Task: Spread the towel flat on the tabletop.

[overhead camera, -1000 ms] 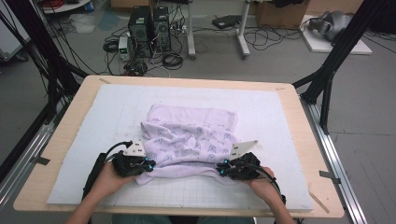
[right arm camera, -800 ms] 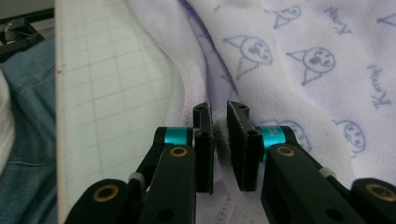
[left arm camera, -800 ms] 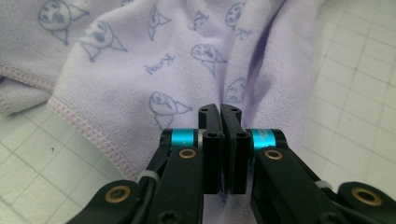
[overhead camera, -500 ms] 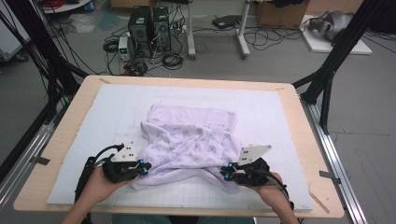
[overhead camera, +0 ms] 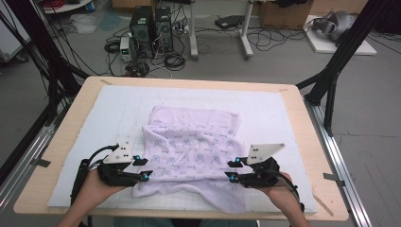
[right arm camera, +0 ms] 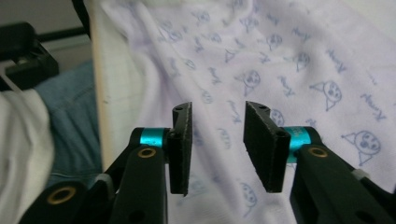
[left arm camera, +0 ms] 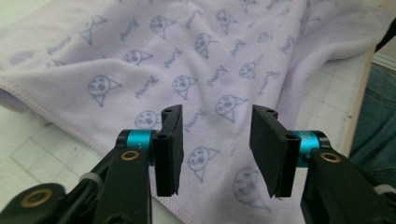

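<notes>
Lilac printed towel [overhead camera: 191, 151]: folded over once, lying rumpled mid-mat [overhead camera: 94, 123], near edge untidy. Left gripper [overhead camera: 142, 169] and right gripper [overhead camera: 232, 170]: jaws just opened, parted, nothing between them. Remaining, likely: further folds, smoothing.

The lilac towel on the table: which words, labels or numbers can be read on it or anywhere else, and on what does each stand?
Lilac towel: a short slanted blue word repeats beside each little cartoon face; it looks like "Kuromi", but the letters are too blurred to be sure.
White grid mat: printed lines, no legible numbers.
Left hand-held gripper and right hand-held gripper: no label visible.
</notes>
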